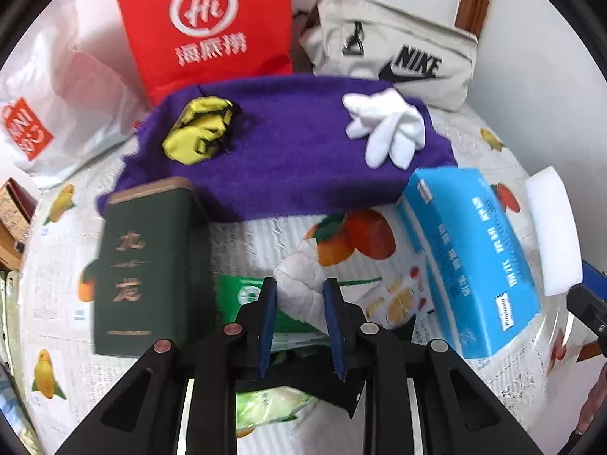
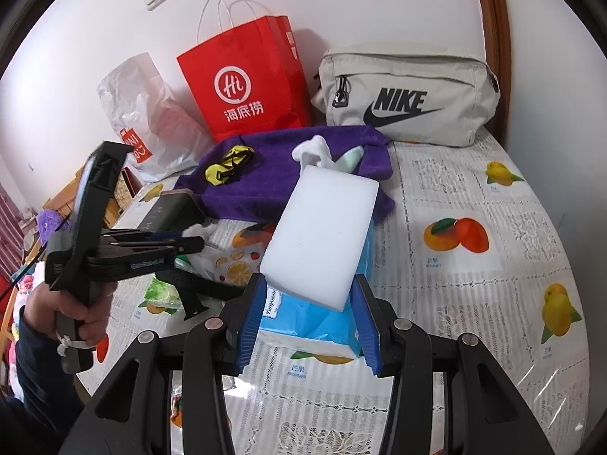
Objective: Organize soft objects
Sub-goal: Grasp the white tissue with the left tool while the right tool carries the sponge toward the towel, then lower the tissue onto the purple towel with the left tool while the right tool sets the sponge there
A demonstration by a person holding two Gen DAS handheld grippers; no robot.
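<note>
A purple towel (image 1: pixel 296 151) lies spread on the table, with a yellow-and-black cloth bundle (image 1: pixel 199 131) and a white glove (image 1: pixel 387 129) on it. My left gripper (image 1: pixel 299 295) is shut on a crumpled white cloth (image 1: pixel 301 280), held just above the table in front of the towel. My right gripper (image 2: pixel 309 303) is shut on the lower end of a white foam sponge (image 2: pixel 322 231), held tilted above a blue tissue pack (image 2: pixel 315 318). The towel (image 2: pixel 273 182), bundle (image 2: pixel 227 167) and glove (image 2: pixel 315 149) also show in the right wrist view, where the left gripper (image 2: pixel 189 242) appears from the side.
A dark green tin (image 1: pixel 151 265) stands left of my left gripper. The blue tissue pack (image 1: pixel 470 258) lies to its right. A red paper bag (image 2: pixel 246 83), a white plastic bag (image 2: pixel 148 113) and a grey Nike pouch (image 2: pixel 409 98) stand by the wall. A green packet (image 1: pixel 242 295) lies under the left gripper.
</note>
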